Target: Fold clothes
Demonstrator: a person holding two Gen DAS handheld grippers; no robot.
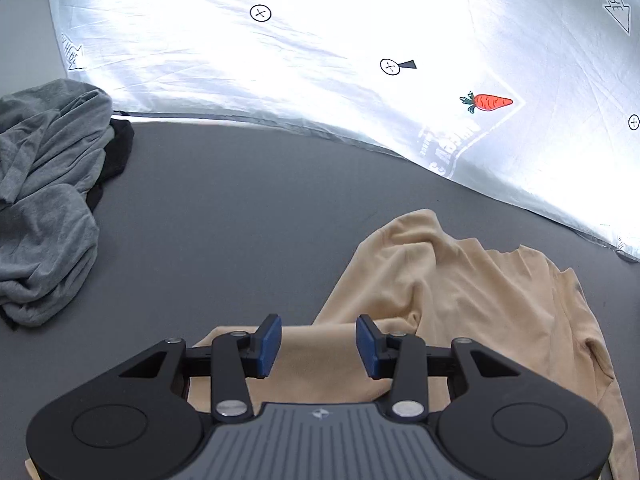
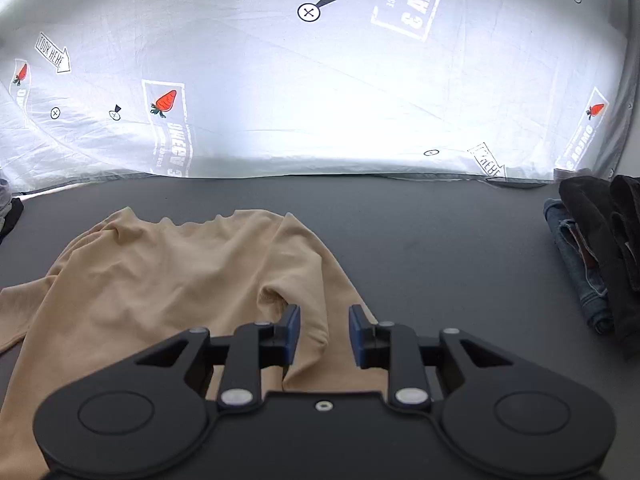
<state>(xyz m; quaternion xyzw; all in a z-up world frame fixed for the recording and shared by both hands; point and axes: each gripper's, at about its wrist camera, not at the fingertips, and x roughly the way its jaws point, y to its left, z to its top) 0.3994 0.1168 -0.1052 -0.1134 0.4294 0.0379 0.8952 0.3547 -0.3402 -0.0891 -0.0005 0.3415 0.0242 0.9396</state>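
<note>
**Currently catalogued: one beige garment, two grippers, three side piles**

Item 1. Beige garment (image 2: pixel 168 276), spread rumpled on the dark grey table (image 2: pixel 420 240). In the right wrist view it filled the lower left and centre of the frame, its long axis running from the bottom edge up toward the backdrop, with a wavy ribbed edge at its far end. A sleeve-like fold ran down the right side toward the gripper. In the left wrist view the same garment (image 1: pixel 460 300) occupied the lower right, reaching up and to the right.

Item 2. Left gripper (image 1: pixel 319 346), bottom centre of its view, blue pads apart, nothing between them; it hovered over the near cloth.

Item 3. Right gripper (image 2: pixel 324 336), bottom centre of its view, pads likewise apart, straddling the folded sleeve edge without clamping it.

Item 4. Grey garment pile (image 1: pixel 44 196), crumpled at the left edge of the left view, with a black cloth (image 1: pixel 118 152) partly under it.

Item 5. Folded denim (image 2: pixel 576 264) and dark folded clothing (image 2: pixel 604 248), stacked at the right edge of the right view.

Item 6. White printed backdrop sheet (image 2: pixel 320 92), bearing carrot and arrow marks, across the upper frame of both views.
</note>
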